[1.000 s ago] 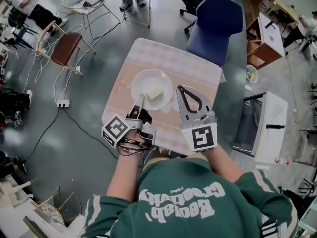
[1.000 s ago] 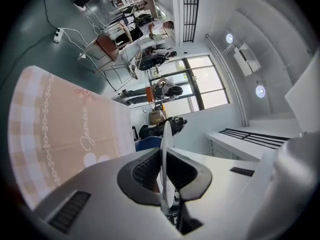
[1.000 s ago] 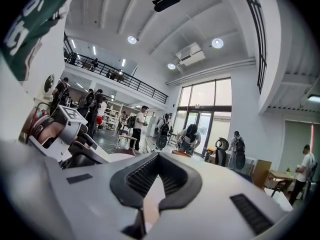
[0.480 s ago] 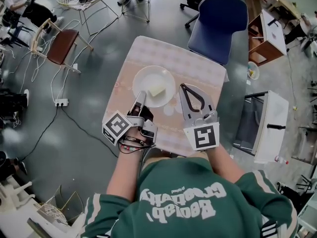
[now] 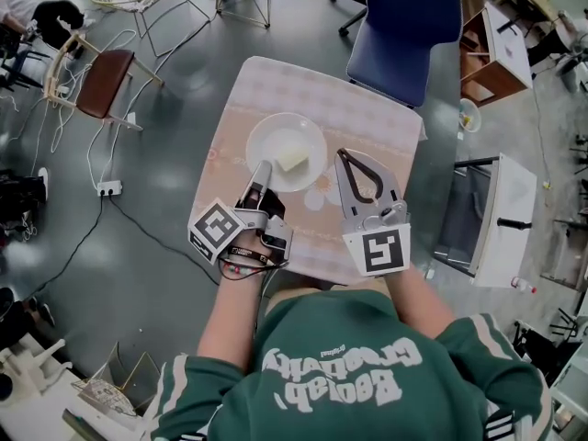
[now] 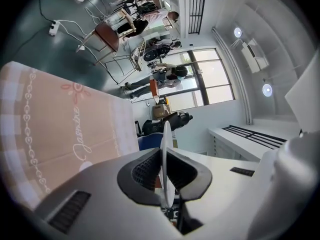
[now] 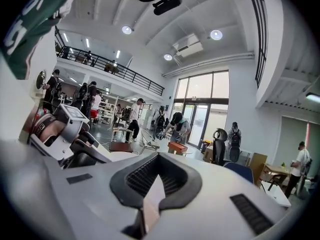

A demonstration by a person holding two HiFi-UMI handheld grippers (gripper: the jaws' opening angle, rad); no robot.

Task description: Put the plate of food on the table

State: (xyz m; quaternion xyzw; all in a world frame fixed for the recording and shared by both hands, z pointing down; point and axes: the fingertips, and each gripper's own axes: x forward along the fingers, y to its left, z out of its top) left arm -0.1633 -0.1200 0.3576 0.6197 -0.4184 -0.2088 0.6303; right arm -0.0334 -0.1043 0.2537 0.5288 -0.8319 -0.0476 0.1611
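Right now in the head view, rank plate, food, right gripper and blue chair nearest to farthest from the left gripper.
1. plate, rim clamped by left gripper.
2. food, on the plate.
3. right gripper, to the right.
4. blue chair, beyond the table.

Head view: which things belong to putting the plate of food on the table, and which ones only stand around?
Job: round white plate with pale yellow food; square table with pink cloth; left gripper, shut on the plate's rim.
Around: blue padded chair; brown wooden chair; white power strip.
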